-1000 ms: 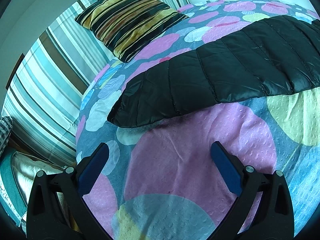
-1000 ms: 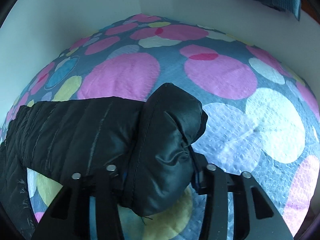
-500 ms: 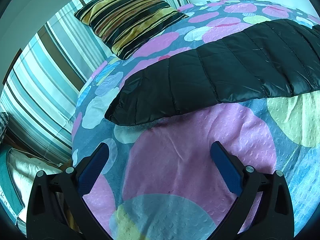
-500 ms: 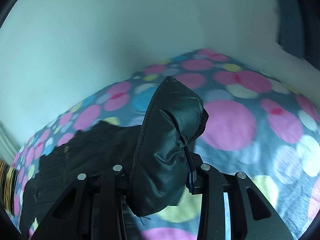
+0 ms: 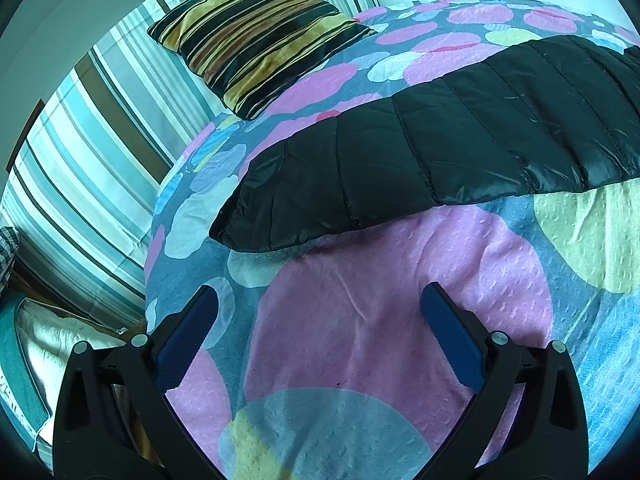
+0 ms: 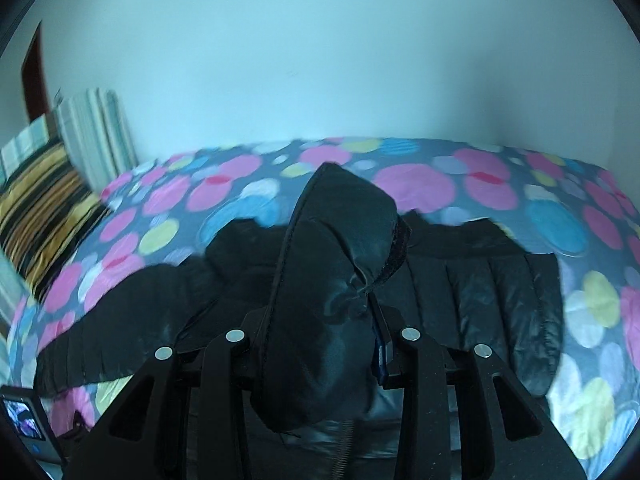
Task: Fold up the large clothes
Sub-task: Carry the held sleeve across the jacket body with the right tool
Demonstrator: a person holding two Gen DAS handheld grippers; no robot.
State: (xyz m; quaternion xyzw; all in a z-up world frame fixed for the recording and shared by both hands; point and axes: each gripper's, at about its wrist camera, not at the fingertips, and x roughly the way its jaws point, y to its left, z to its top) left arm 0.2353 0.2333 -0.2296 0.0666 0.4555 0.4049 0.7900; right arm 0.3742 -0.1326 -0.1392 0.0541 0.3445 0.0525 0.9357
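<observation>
A black quilted puffer jacket (image 5: 420, 148) lies spread across a bed with a dotted pink, blue and yellow cover (image 5: 392, 320). One sleeve end points toward my left gripper (image 5: 320, 316), which hovers open over the bare cover just short of it, blue pads (image 5: 450, 334) wide apart. In the right wrist view, my right gripper (image 6: 320, 344) is shut on a bunched black sleeve end (image 6: 336, 280), lifted above the jacket's body (image 6: 480, 292) below and beyond.
A gold-and-black striped cushion (image 5: 256, 36) leans on teal striped pillows (image 5: 80, 140) at the head of the bed. Pale walls (image 6: 320, 60) border the bed's far side. The bed edge drops off at the left (image 5: 152, 264), with bedding below.
My right gripper has swung with the sleeve end from the bed's far corner across and up, over the jacket's body. The left gripper stayed put and open.
</observation>
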